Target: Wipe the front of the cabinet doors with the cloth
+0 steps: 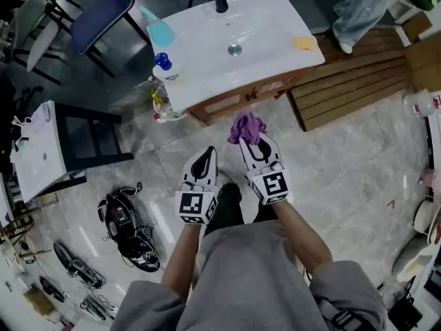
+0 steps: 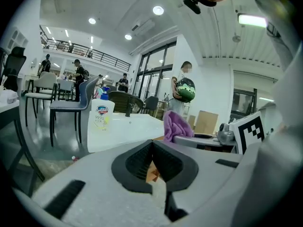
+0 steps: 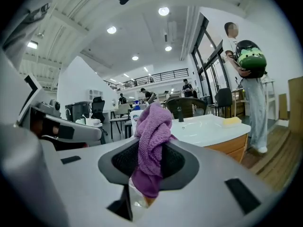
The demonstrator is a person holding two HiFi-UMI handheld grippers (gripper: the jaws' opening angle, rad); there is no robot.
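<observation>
while the left gripper (image 1: 205,154) sits closed, the right gripper (image 1: 255,142) pinches the purple cloth (image 1: 246,127).

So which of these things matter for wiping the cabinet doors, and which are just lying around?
For the job: purple cloth, right gripper holding it, cabinet doors.
Lying about: soap bottle, yellow sponge, blue chair.

Pale marbled floor tiles (image 1: 344,185) gleam underfoot and meet a slatted wooden platform (image 1: 358,81) at the right. A blue chair (image 1: 103,9) and a white-topped table (image 1: 38,150) stand to the left. Round ceiling lights (image 2: 158,10) glow above tall dark-framed windows (image 2: 154,74) and a railed mezzanine (image 2: 85,56).
</observation>
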